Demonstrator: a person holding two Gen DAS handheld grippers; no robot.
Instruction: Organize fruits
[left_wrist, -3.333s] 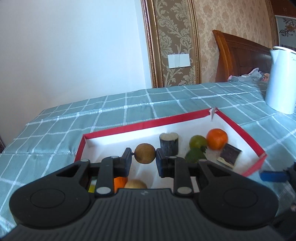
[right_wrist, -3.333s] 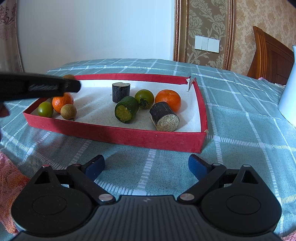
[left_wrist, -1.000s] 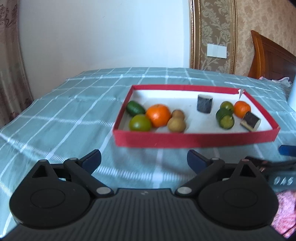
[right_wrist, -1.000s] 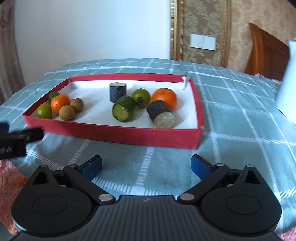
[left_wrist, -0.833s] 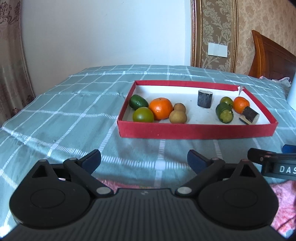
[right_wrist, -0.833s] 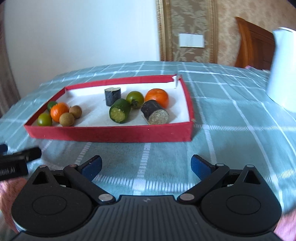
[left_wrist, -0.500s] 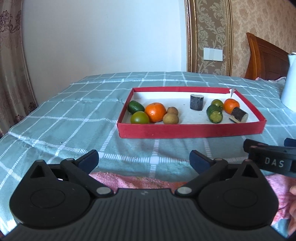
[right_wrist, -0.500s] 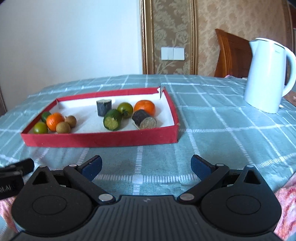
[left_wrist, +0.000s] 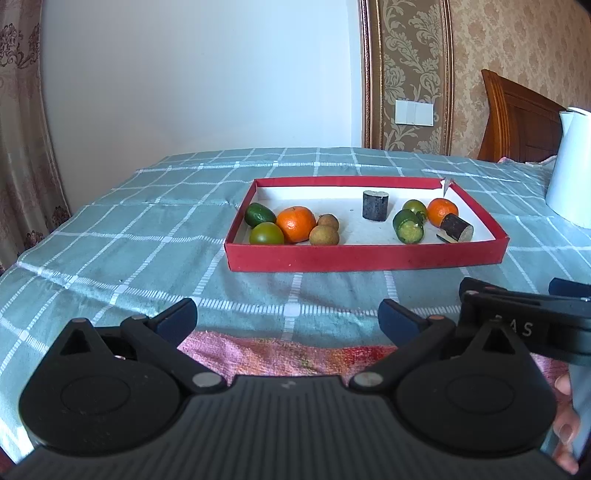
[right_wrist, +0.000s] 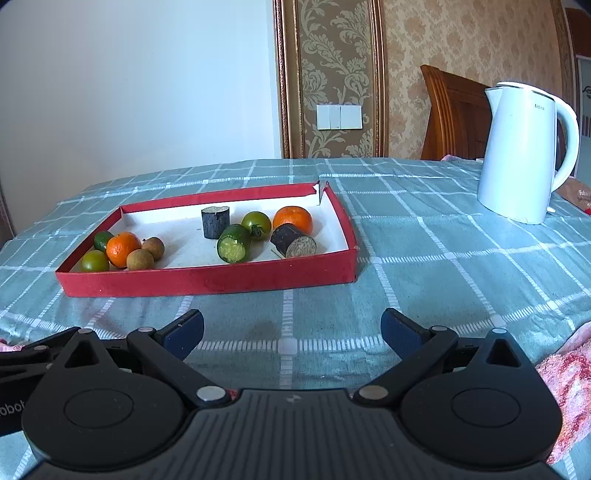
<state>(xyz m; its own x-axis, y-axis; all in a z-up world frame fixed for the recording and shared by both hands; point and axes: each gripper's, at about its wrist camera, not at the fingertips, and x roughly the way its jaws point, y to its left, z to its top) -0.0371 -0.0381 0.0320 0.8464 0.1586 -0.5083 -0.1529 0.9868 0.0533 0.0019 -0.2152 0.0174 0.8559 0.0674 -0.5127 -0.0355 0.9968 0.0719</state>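
A red tray (left_wrist: 365, 258) (right_wrist: 207, 278) with a white floor sits on the checked tablecloth. At its left end lie an orange (left_wrist: 296, 223) (right_wrist: 123, 248), two green fruits (left_wrist: 266, 233) and two brown longans (left_wrist: 324, 235) (right_wrist: 140, 259). At its right end are a second orange (left_wrist: 442, 211) (right_wrist: 293, 219), a green tomato (right_wrist: 256, 222), a cut cucumber piece (left_wrist: 407, 230) (right_wrist: 233, 243) and two dark cut stalk pieces (left_wrist: 375, 205) (right_wrist: 293, 240). My left gripper (left_wrist: 287, 319) and right gripper (right_wrist: 291, 326) both stand open and empty, well short of the tray's near wall.
A white electric kettle (right_wrist: 524, 155) stands on the cloth to the right of the tray. A pink towel (left_wrist: 295, 354) lies at the table's near edge under both grippers. A wooden chair back (right_wrist: 454, 110) stands behind the table.
Both grippers have pulled back from the tray toward the table's near edge. The left one, earlier shut on a longan over the tray, is open and the longan lies by the left orange.
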